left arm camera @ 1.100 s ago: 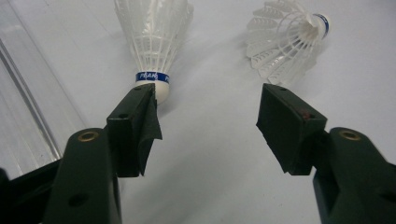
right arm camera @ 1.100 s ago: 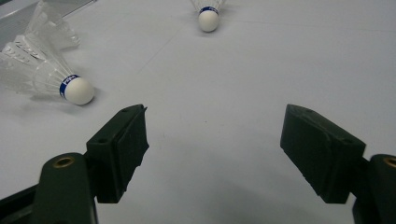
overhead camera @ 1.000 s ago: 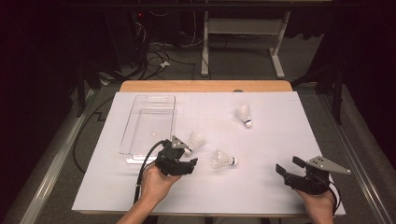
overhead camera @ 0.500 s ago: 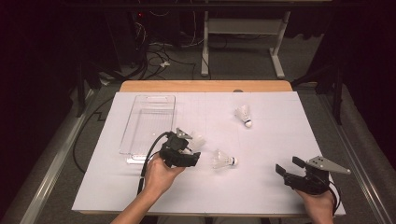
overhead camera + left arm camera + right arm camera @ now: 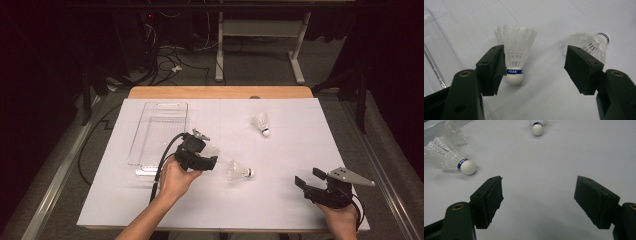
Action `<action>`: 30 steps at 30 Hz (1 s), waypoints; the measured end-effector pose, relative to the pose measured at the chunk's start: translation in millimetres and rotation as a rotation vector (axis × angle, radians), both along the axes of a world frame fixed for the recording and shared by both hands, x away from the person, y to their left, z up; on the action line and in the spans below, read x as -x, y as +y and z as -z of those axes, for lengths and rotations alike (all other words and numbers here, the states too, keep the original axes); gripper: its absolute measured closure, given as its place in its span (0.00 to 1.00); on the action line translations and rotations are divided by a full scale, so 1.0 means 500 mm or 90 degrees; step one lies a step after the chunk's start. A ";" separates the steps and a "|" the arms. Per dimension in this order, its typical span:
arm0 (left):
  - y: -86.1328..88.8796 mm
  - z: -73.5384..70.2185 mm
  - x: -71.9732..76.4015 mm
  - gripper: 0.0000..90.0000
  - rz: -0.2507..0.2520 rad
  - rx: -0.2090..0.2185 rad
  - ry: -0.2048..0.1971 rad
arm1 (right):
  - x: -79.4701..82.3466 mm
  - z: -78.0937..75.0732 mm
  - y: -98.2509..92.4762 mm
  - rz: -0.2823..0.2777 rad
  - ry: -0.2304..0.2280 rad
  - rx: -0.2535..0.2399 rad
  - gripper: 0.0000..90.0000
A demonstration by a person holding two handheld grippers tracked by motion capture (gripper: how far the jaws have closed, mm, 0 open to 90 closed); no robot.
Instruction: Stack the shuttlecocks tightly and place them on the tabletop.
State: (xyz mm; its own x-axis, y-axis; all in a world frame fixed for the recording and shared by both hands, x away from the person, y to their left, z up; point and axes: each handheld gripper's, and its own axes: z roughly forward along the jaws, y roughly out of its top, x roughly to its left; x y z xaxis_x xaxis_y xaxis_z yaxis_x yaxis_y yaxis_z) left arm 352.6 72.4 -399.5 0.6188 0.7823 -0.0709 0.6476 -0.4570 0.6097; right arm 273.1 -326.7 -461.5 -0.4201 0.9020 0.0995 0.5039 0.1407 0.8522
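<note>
White feathers fill my left gripper view: a shuttlecock (image 5: 515, 58) lies on the bench (image 5: 280, 200) between my left gripper's (image 5: 204, 156) spread fingers (image 5: 492, 70), close by one, not clamped. A second shuttlecock (image 5: 239, 170) lies just beyond, a third (image 5: 260, 123) farther back. Beside my left hand (image 5: 176, 179) sits a clear tray (image 5: 159, 132). My right gripper (image 5: 309, 181) rests near the bench's edge, fingers (image 5: 487, 200) released.

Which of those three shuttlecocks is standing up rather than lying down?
The upright shuttlecock between the left gripper jaws, beside the clear tray.
</note>
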 end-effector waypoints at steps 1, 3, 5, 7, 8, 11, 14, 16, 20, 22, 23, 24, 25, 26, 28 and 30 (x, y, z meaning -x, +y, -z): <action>0.000 0.000 0.000 0.37 0.000 0.000 0.000 | 0.000 0.000 0.000 0.000 0.000 0.000 0.26; 0.000 -0.003 -0.006 0.37 -0.002 0.002 0.002 | 0.000 0.000 0.001 -0.001 0.000 0.001 0.26; 0.001 -0.004 -0.011 0.37 -0.005 0.006 0.008 | 0.000 0.000 0.001 -0.001 0.000 0.001 0.26; 0.003 -0.002 -0.019 0.37 -0.011 0.007 0.016 | 0.000 0.000 0.001 -0.002 0.001 0.001 0.26; 0.003 -0.002 -0.019 0.37 -0.011 0.007 0.016 | 0.000 0.000 0.001 -0.002 0.000 0.001 0.26; 0.004 -0.001 -0.026 0.37 -0.020 -0.001 0.014 | 0.000 0.000 0.001 -0.002 0.000 0.001 0.26; 0.003 -0.003 -0.030 0.38 -0.020 -0.001 0.018 | -0.001 0.000 0.001 -0.001 0.001 0.001 0.26; 0.003 -0.002 -0.032 0.38 -0.022 0.001 0.020 | -0.001 0.000 0.001 -0.001 0.001 0.002 0.26; 0.001 -0.004 -0.042 0.38 -0.027 -0.002 0.029 | -0.001 0.000 0.001 -0.002 0.001 0.002 0.26; -0.002 -0.010 -0.047 0.38 -0.025 0.005 0.036 | -0.001 0.000 0.001 -0.001 0.002 0.001 0.26; -0.004 -0.013 -0.051 0.38 -0.024 0.006 0.040 | -0.001 0.000 0.001 -0.001 0.002 0.001 0.26; -0.007 -0.014 -0.054 0.38 -0.027 0.005 0.041 | -0.001 0.000 0.001 -0.002 0.002 0.001 0.26; -0.012 -0.016 -0.062 0.38 -0.031 -0.006 0.039 | -0.001 0.000 0.001 -0.003 0.002 0.001 0.26; -0.014 -0.017 -0.066 0.38 -0.032 -0.004 0.041 | -0.001 0.000 0.001 -0.003 0.002 0.001 0.26; -0.015 -0.017 -0.070 0.38 -0.033 -0.001 0.045 | -0.001 0.000 0.001 -0.003 0.002 0.001 0.26; -0.021 -0.016 -0.083 0.38 -0.039 -0.002 0.051 | -0.001 0.000 0.000 -0.002 0.002 -0.002 0.26</action>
